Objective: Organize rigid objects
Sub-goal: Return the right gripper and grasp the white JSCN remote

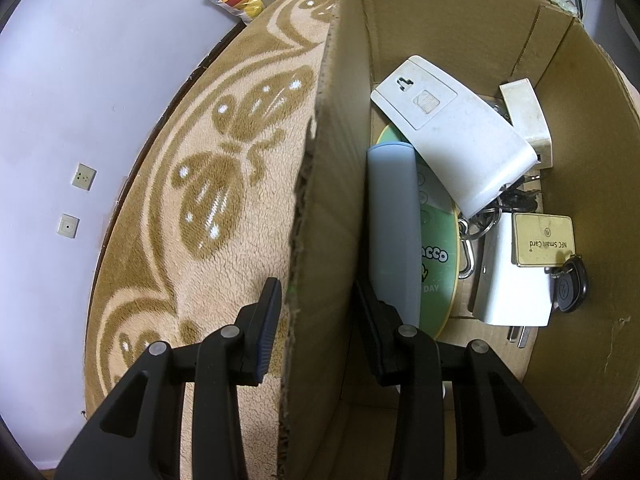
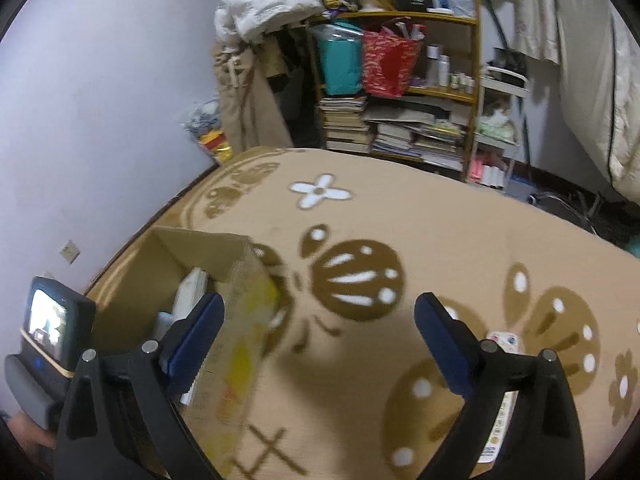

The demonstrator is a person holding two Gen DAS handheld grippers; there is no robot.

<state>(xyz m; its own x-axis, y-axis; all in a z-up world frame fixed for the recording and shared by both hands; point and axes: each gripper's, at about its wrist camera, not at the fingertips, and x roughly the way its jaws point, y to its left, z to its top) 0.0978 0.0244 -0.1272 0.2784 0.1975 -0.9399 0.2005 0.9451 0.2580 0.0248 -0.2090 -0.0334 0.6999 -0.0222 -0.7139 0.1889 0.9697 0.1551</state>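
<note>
Lay on the left a soft, fuzzy tan rug (image 1: pixel 224 208) with brown butterfly shapes. Stood next to it a big brown cardboard box (image 1: pixel 440 20), stiff, with a rough torn top edge. Straddled that near wall the left gripper (image 1: pixel 316 292), one black finger outside and one inside, close together and seemingly pinching the cardboard to steady it. Looked well along, judging by how much was already inside. Leaned against the inner wall a long, smooth grey case (image 1: pixel 392 220) with rounded ends. Sat under it a flat, round green disc (image 1: pixel 438 252) with cartoon letters. Rested across the pile a hard white plastic piece (image 1: pixel 456 132), wide, curved and a bit dusty, and beside it a cream plug (image 1: pixel 528 116), blocky and glossy. Peeked out below a shiny metal key ring (image 1: pixel 476 224), then a white boxy charger (image 1: pixel 512 280), a thin gold card (image 1: pixel 544 240) with printed words, and a small black oval key fob (image 1: pixel 570 286). Hung over the rug, to the right of the box, the right gripper (image 2: pixel 320 312), blue pads spread wide and holding nothing. Waited on the rug, partly hidden behind its right finger, a small flat packet (image 2: pixel 502 340) with a printed label, too blurred to read. Seemed to be left to do: picking up that packet and dropping it into the box.
</note>
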